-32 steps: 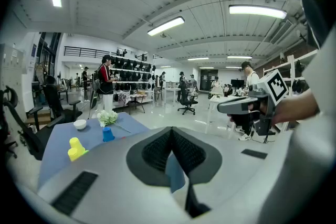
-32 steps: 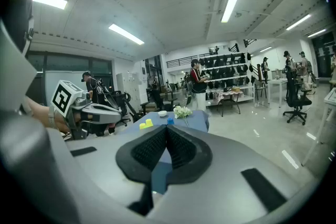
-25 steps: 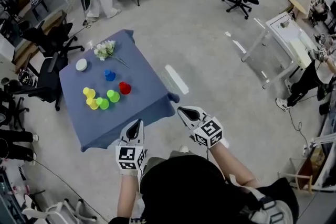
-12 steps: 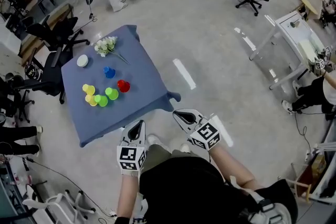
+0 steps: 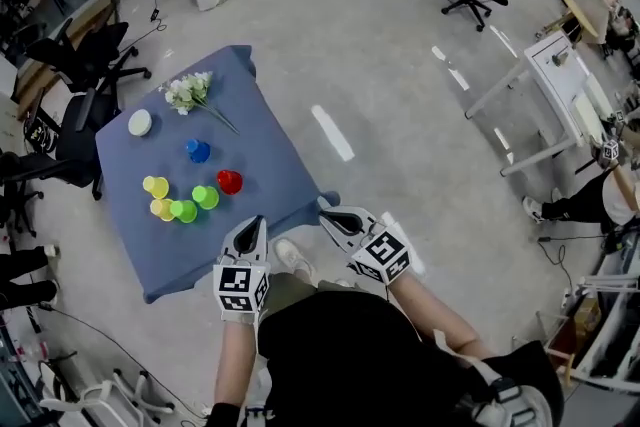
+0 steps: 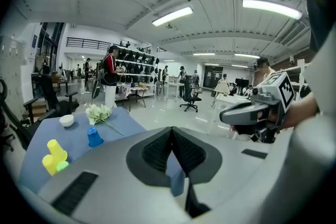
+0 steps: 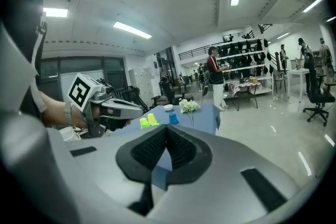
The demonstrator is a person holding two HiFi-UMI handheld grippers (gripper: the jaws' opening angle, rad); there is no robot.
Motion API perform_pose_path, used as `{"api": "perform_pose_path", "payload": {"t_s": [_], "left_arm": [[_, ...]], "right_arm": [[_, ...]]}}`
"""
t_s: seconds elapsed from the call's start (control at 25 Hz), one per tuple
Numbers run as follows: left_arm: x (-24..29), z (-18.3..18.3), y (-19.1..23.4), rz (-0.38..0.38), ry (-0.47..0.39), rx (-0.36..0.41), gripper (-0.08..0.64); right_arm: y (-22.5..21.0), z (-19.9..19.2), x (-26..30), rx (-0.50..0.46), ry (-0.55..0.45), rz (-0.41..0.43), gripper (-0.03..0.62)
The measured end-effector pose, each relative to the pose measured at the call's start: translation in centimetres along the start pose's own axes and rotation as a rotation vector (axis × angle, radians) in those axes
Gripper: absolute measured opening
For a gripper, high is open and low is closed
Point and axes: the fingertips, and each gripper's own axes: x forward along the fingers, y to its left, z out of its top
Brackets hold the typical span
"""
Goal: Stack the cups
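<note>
Both tools are closed and empty. The left tool and the right tool each show their jaws pressed together with nothing between them. Both are held over the near edge of the counter, apart from every cup. The cups stand on the blue cloth of the counter. Two yellow cups and two green cups form a cluster at the left, a red cup stands near the green pair, and a blue cup stands apart, farther back. A white bowl and a bunch of flowers lie beyond them. The cups look like small moulded plastic: expect them to be light, smooth-walled and tapered, stiff enough to keep shape but liable to flex or squirt out under a hard squeeze. In the left gripper view the blue cup appears narrower at the top. Take hold across the side wall, about mid-height, with moderate closure. A cup this light may tip or slide on the cloth if nudged off-centre. The clustered cups leave little jaw clearance, so the red or blue cup is judged the easier first pick.
</note>
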Motion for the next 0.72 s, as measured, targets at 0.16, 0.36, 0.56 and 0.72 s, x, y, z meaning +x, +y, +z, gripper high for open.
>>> {"api": "perform_pose_path", "payload": {"t_s": [0.16, 0.36, 0.56, 0.72], "left_arm": [[2.4, 1.5, 4.6, -0.004, -0.002, -0.01, 0.009], [3.9, 2.6, 10.1, 0.007, 0.007, -0.011, 0.009], [3.7, 1.2, 14.9, 0.056, 0.036, -0.038, 0.009], [3.0, -0.1, 17.4, 0.119, 0.063, -0.066, 0.009]], "right_arm": [[-1.7, 2.1, 5.2, -0.023, 0.04, 0.004, 0.017], [-3.2, 4.7, 11.1, -0.053, 0.069, 0.011, 0.017], [-4.0, 5.0, 16.0, -0.061, 0.107, 0.031, 0.017], [-4.1, 4.9, 19.1, -0.067, 0.143, 0.084, 0.017]]}}
